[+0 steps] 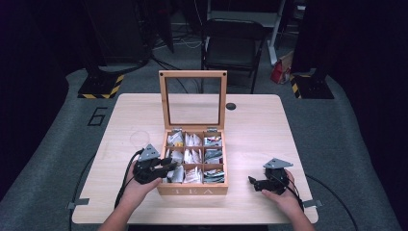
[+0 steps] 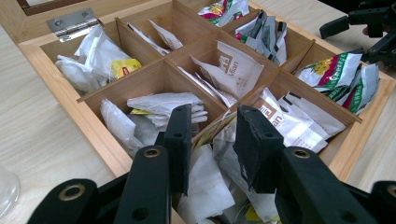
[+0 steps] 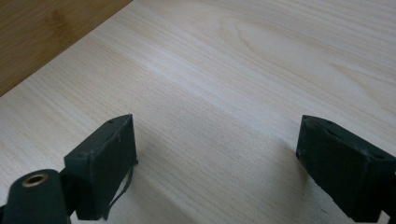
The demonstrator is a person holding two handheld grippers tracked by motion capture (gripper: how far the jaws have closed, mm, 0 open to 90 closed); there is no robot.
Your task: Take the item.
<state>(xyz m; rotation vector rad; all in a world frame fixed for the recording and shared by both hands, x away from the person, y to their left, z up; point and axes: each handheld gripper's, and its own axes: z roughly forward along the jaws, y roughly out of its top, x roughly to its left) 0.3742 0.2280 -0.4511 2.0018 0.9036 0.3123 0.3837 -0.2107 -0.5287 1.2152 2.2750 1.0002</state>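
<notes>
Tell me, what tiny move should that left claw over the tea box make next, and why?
Probably ease a little lower and finish closing. The left gripper hangs over the near-left compartment of the tea box, jaws part-way apart with white tea bags bunched between them, and no pad clearly pressing one yet. The right gripper sits open over the bare table, so it seems to be waiting.

Sachet [image 2: 205, 186] between the tongs, cut off below
</notes>
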